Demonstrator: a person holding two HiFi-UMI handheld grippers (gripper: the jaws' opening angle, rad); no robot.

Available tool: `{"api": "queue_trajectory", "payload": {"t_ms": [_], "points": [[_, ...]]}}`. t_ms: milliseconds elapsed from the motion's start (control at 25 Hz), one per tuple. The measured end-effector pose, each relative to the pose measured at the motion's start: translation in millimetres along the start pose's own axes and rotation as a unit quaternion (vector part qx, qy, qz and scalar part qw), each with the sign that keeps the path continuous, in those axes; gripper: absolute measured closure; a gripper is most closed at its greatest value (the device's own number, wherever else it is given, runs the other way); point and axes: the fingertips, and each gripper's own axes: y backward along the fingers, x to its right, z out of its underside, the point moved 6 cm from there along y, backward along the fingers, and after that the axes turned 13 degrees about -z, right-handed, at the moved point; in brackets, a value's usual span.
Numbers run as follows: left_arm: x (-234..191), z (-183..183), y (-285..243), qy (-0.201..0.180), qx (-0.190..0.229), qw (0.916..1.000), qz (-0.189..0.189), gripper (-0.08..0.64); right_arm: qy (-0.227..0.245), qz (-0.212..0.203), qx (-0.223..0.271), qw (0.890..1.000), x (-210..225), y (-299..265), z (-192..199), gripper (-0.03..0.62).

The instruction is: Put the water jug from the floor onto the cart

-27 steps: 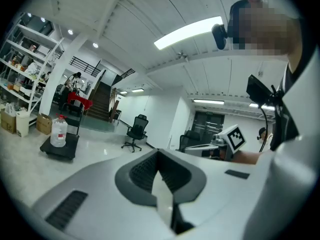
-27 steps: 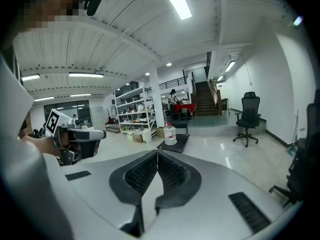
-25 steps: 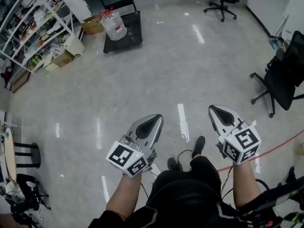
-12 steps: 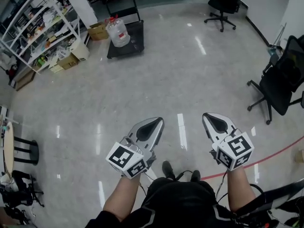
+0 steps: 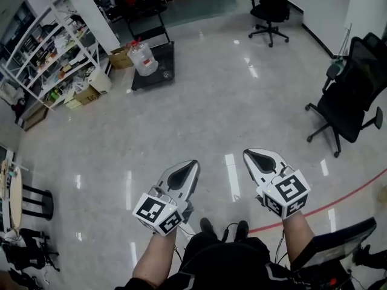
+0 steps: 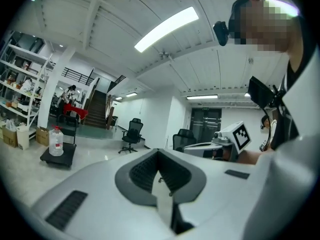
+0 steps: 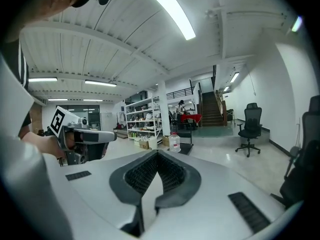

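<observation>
Floor (image 5: 199, 113): pale, glossy, speckled stone look. Cart (image 5: 162, 71): flat black deck, tube handle at far end. Water jug (image 5: 144, 58): on cart, far-left corner of deck by handle. Upright, long axis vertical, neck up. Clear round plastic, red cap, red-banded label, print too small to read. Left gripper (image 5: 193, 162), right gripper (image 5: 247, 153): smooth grey shells, ribbed dark pads, both clenched on nothing, well apart from cart.

White shelving unit (image 5: 48, 59) stands at upper left, stocked and cluttered. Cardboard boxes (image 5: 89, 93) sit at its foot. One black office chair (image 5: 270, 8) stands at top, another (image 5: 347, 95) at right. Black stool (image 5: 37, 202) at left edge. Red line (image 5: 338, 201) crosses lower right.
</observation>
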Motion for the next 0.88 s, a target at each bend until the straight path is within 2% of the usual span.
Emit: {"api": "queue_trajectory", "payload": {"t_ms": [360,640,880], "points": [[14.2,-22.2,17.3,-0.019,0.019,0.9995,0.02,0.569,0.003,0.015,0.004,1.0,-19.8,22.9,-13.9,0.591],[18.0,-21.5,26.5,-0.014,0.029,0.999,0.03,0.569,0.01,0.019,0.004,1.0,-33.0,25.7,-15.6,0.591],[8.2,-24.6,42.5,-0.01,0.036,0.999,0.024,0.569,0.013,0.022,0.009,1.0,-46.1,20.6,-22.2,0.591]]}}
